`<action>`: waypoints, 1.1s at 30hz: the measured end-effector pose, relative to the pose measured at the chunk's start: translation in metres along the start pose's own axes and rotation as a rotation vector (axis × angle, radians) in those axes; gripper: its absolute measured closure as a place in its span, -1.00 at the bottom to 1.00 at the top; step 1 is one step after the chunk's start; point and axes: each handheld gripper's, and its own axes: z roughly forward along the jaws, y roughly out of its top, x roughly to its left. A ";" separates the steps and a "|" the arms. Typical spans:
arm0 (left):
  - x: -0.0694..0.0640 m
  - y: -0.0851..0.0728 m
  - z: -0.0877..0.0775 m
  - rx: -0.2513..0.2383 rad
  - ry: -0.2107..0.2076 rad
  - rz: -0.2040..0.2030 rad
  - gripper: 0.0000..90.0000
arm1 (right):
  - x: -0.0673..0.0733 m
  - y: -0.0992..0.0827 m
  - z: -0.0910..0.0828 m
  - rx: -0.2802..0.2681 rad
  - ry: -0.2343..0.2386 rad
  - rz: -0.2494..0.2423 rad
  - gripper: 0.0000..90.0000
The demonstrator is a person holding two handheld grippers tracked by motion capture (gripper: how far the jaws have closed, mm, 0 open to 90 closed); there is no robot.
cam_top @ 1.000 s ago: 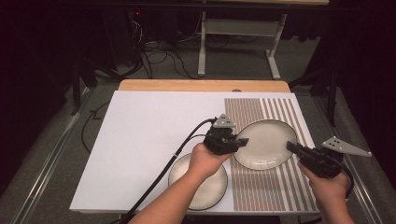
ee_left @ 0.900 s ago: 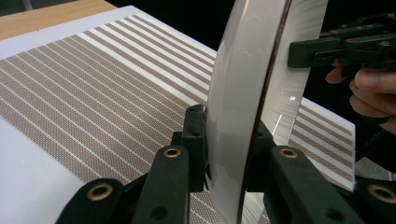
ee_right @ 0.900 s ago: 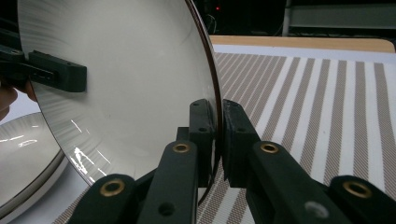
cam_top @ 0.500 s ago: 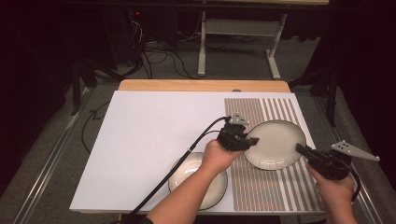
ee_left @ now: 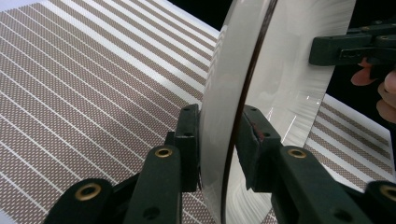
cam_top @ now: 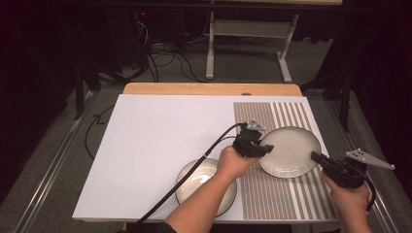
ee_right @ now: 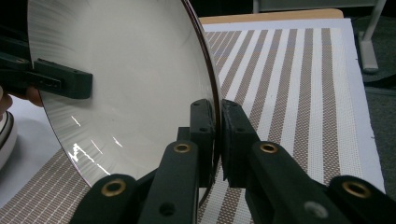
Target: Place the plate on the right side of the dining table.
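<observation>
I have the plate (cam_top: 290, 151) held from 2 sides over the striped placemat (cam_top: 272, 194) at the right of the desk (cam_top: 160, 145). My left gripper (cam_top: 265, 148) has the plate's left rim, and in the left gripper view its jaws sit on either face of that rim (ee_left: 219, 140), pinching it with the rim running edge-on between them. My right gripper (cam_top: 318, 158) has the opposite rim; in the right gripper view its jaws are pressed onto the dark edge (ee_right: 215, 130), nearly meeting, so the bite there is thin.

I judge this to be a 2-handed carry or set-down of the plate, and the thing to get right is keeping both hands moving as 1. If one gripper leads, the plate twists in the other's jaws, and glazed ceramic slides easily. So I would keep the grippers level with each other and hold the spacing between them constant. Neither one should be rolled on its own.

A second plate (cam_top: 204, 187) lies flat on the desk just beside my left forearm, partly under it. I want that arm clear of it before I lower anything. When I set down, I would bring the plate flat onto the placemat first and let the desk take the weight. After that I would spread 1 pair of jaws at a time.
</observation>
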 end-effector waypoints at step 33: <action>0.000 0.001 0.013 0.010 0.061 0.002 0.40 | -0.006 -0.005 0.003 0.023 -0.008 0.004 0.94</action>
